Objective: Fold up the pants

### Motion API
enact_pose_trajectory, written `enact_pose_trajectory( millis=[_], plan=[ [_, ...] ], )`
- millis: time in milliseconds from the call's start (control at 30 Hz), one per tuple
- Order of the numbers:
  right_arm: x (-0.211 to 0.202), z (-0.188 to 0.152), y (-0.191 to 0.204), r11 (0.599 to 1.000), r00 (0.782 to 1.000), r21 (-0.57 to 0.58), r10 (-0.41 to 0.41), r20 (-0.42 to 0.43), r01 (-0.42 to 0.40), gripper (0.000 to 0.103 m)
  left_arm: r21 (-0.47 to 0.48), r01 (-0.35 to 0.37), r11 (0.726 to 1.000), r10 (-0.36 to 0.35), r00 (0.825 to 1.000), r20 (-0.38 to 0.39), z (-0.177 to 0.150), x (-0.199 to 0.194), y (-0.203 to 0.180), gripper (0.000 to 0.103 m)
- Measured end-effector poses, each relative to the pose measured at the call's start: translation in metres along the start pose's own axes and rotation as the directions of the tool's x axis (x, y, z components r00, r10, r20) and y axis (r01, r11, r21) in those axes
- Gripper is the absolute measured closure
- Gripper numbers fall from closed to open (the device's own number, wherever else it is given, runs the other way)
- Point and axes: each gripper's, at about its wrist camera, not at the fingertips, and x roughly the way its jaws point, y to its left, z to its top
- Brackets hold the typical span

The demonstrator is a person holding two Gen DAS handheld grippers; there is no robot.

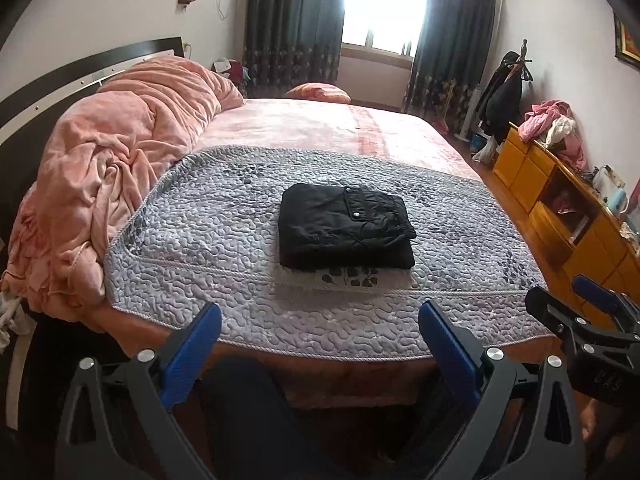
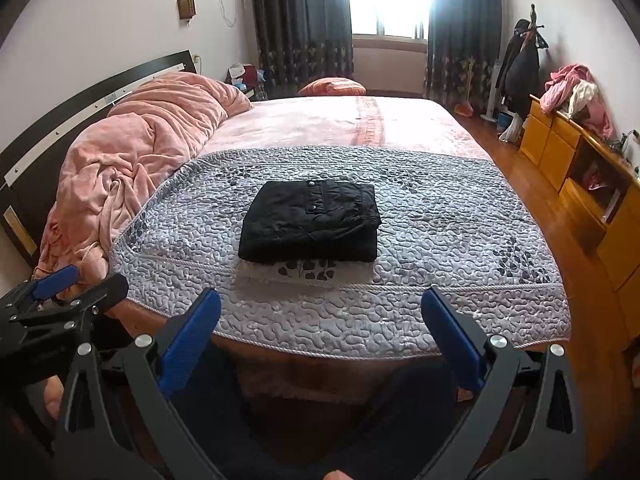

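Observation:
Black pants (image 1: 344, 226) (image 2: 312, 222) lie folded into a compact rectangle on a grey quilted mat (image 1: 224, 240) (image 2: 440, 240) near the foot of the bed. A snap-button flap shows on top of the bundle. My left gripper (image 1: 320, 320) hangs open well short of the pants, off the mat's near edge, with nothing between its blue fingers. My right gripper (image 2: 320, 308) is open too, held back beside the left one and empty. Each gripper shows at the edge of the other's view.
A rumpled pink blanket (image 1: 120, 160) (image 2: 132, 148) is piled along the left of the bed by the headboard. A yellow wooden dresser (image 1: 560, 208) (image 2: 580, 172) with clothes on top lines the right wall, with wood floor between it and the bed. Curtains and a bright window stand at the far end.

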Motion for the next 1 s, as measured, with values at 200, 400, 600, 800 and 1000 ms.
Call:
enact_pose_trajectory(
  millis=[200, 400, 600, 800, 1000],
  plan=[
    [0.0034, 0.0004, -0.0003, 1.000, 1.000, -0.001, -0.004, -0.002, 0.004, 0.003, 0.003, 0.004, 1.000, -0.004, 1.000, 0.000, 0.0003, 0.0018, -0.0003, 0.004],
    [0.0065, 0.0002, -0.0004, 1.000, 1.000, -0.002, -0.004, -0.006, 0.004, 0.003, -0.014, 0.062, 0.998, -0.062, 0.998, 0.014, 0.0006, 0.0023, 0.0023, 0.004],
    [0.0064, -0.0006, -0.0007, 1.000, 1.000, 0.002, -0.005, -0.003, 0.005, 0.003, -0.007, 0.019, 1.000, -0.019, 1.000, 0.023, 0.0003, 0.0043, 0.0028, 0.004],
    [0.0067, -0.0004, -0.0012, 1.000, 1.000, 0.004, -0.005, 0.000, 0.005, 0.003, 0.014, 0.009, 1.000, -0.010, 0.999, 0.034, -0.0004, 0.0027, -0.0010, 0.004],
    [0.0057, 0.0008, 0.0000, 1.000, 1.000, 0.005, -0.007, 0.005, 0.007, 0.003, 0.022, 0.011, 1.000, -0.011, 0.999, 0.033, -0.0027, 0.0015, -0.0015, 0.004]
  ],
)
